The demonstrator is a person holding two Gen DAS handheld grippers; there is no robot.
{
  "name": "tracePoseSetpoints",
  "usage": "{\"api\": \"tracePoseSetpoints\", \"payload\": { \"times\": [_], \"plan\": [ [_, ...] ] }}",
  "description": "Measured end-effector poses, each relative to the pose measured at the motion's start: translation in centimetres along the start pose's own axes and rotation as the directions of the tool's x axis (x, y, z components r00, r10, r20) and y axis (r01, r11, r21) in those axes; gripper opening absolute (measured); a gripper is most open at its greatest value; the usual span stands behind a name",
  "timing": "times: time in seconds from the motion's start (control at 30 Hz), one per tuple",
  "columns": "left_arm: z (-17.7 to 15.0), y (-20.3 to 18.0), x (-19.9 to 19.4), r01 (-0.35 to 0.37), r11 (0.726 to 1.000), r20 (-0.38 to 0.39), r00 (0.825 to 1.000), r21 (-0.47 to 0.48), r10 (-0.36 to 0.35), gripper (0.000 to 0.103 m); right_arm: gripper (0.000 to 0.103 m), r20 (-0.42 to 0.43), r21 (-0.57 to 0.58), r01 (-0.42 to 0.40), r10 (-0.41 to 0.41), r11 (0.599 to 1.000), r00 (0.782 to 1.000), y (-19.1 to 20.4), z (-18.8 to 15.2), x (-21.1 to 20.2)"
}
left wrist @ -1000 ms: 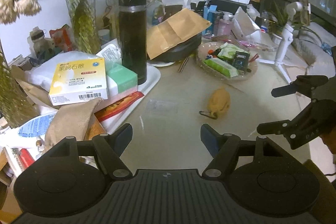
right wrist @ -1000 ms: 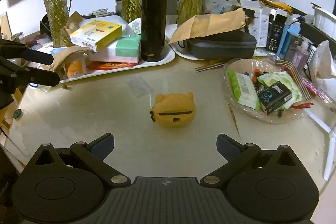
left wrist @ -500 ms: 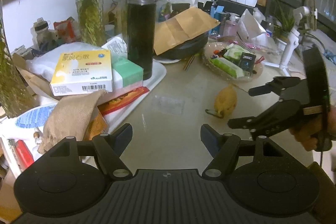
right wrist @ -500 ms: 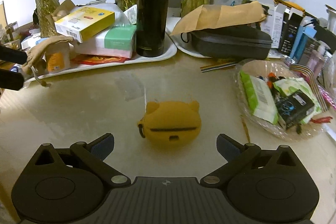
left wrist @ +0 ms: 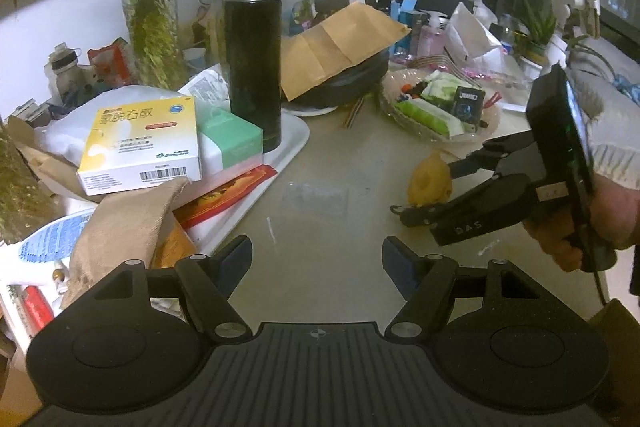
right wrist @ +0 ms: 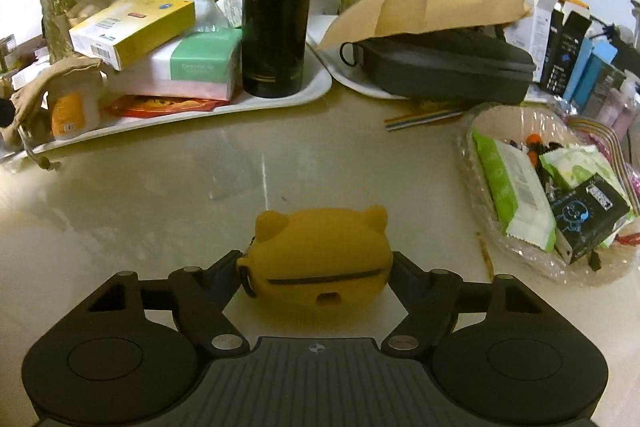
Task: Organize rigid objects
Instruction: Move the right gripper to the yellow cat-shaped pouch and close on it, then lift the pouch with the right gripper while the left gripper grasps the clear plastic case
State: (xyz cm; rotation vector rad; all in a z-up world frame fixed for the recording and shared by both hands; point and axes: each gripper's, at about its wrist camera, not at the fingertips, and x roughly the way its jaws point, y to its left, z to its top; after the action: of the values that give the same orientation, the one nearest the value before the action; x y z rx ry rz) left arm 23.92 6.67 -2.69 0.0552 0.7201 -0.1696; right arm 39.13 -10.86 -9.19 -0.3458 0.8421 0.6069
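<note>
A yellow bear-shaped case (right wrist: pixel 320 247) lies on the beige table (right wrist: pixel 160 207). My right gripper (right wrist: pixel 315 263) has one finger on each side of it, and the closing jaws touch its flanks. From the left wrist view the same case (left wrist: pixel 428 179) sits between the right gripper's (left wrist: pixel 428 191) fingers, with a hand behind on the handle. My left gripper (left wrist: pixel 316 259) hovers over bare table at the near left, its jaws opening slightly and nothing between them.
A white tray (right wrist: pixel 280 99) at the back left carries a black flask (right wrist: pixel 280 7), a yellow box (right wrist: pixel 132 27) and a tissue pack. A black pouch (right wrist: pixel 440 67) under a brown envelope lies behind. A clear basket (right wrist: pixel 472 147) of packets stands to the right. Glass vases line the wall.
The right gripper moved down and forward over the yellow case, and its jaws closed from wide apart to the case's sides. The left gripper stayed where it was.
</note>
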Motion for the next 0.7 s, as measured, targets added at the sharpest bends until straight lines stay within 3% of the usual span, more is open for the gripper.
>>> {"api": "tracePoseSetpoints", "payload": {
  "times": [0.03, 0.2, 0.7],
  "plan": [
    [0.0, 0.0, 0.1, 0.004, 1.000, 0.001, 1.000, 0.001, -0.004, 0.079, 0.079, -0.003, -0.001, 0.001, -0.001, 1.000, 1.000, 0.0, 0.0, -0.2],
    [0.3, -0.1, 0.6, 0.026, 1.000, 0.011, 1.000, 0.018, -0.026, 0.085, 0.078, 0.006, 0.009, -0.015, 0.015, 1.000, 1.000, -0.5, -0.3, -2.5],
    [1.8, -0.1, 4.1, 0.032, 0.996, -0.017, 0.999, 0.079, -0.031, 0.085, 0.079, 0.054, 0.081, -0.061, 0.057, 0.995, 0.997, -2.0, -2.1, -10.6]
  ]
}}
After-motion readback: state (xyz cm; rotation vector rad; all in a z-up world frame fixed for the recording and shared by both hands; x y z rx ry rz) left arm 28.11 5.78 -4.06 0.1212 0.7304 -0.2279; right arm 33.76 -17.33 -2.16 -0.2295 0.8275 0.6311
